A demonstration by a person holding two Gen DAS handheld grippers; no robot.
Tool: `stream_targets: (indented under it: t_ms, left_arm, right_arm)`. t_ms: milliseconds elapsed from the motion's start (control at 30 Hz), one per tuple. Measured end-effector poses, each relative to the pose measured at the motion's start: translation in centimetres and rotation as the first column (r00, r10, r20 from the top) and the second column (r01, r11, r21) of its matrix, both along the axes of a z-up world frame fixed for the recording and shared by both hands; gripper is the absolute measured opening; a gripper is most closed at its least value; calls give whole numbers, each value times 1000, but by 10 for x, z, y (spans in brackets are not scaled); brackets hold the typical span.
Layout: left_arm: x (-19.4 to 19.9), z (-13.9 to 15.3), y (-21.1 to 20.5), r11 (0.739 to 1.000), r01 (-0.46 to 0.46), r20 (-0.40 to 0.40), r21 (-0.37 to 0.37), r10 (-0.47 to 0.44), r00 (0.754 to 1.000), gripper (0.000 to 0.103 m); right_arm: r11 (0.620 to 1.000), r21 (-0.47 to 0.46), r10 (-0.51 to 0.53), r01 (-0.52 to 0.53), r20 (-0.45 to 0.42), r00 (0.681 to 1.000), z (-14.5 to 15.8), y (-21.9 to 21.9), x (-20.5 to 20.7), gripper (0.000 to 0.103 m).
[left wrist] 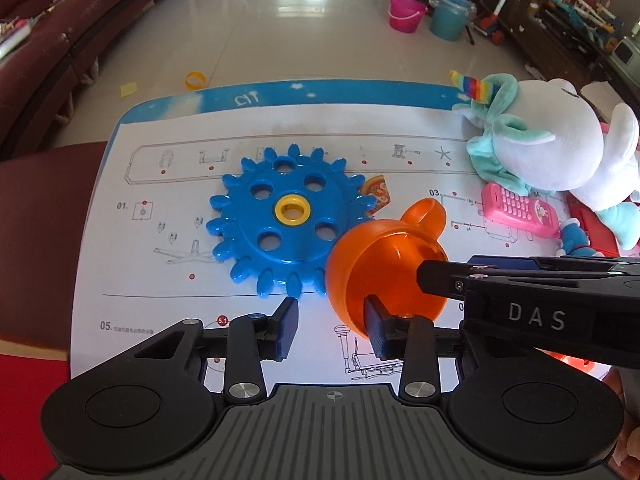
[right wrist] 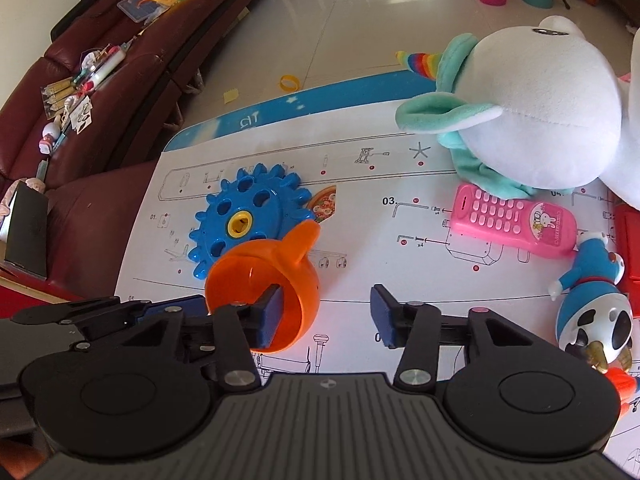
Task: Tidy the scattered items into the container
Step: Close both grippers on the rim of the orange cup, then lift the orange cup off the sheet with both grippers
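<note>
An orange plastic cup lies on its side on the paper sheet, mouth toward me; it also shows in the right wrist view. A blue toothed gear with a yellow hub lies flat just left of it, also in the right wrist view. My left gripper is open; its right finger sits at the cup's rim. My right gripper is open; its left finger reaches into the cup's mouth. A pink toy phone, a blue penguin figure and a white unicorn plush lie to the right.
The instruction sheet covers a blue-edged board. A dark red sofa with clutter runs along the left. A pink bucket and a teal bucket stand on the tiled floor beyond. A yellow ring lies on the floor.
</note>
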State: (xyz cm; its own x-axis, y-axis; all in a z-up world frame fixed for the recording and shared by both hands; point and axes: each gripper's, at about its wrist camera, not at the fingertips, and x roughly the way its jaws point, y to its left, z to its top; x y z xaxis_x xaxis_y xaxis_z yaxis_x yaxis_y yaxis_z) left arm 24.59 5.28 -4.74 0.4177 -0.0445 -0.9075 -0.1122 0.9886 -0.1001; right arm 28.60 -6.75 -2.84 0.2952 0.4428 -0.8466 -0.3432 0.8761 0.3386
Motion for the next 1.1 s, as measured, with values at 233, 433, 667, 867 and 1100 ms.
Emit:
stream_targets:
  t_ms: [233,433,667,867,1100]
  left_arm:
    - [0,-8,-12,997,64,-1,35,-64,998,16]
    - [-18,-6,-25,988,134,-5,76,-134,991,14]
    - [-60,-5,-48,974,216,-41,66,-214,976,14]
    - [-105,1,-60,969,245,-59,32,-243,968,15]
    - [-154,11,-60,956,291,-80,-29,-292,953,16]
  right_arm:
    - [1000,-1,-3,3,-27,1000,-7,13,-6,11]
    - [1000,-11,-12,12,-76,997,-8,2,-21,10]
    - [999,-31,13,-17,-129,992,-4,-20,-63,11]
    - [997,-53,53,-61,-149,987,4,-34,-105,11]
    - [982,-53,171,-183,-183,968,14,-44,-147,13]
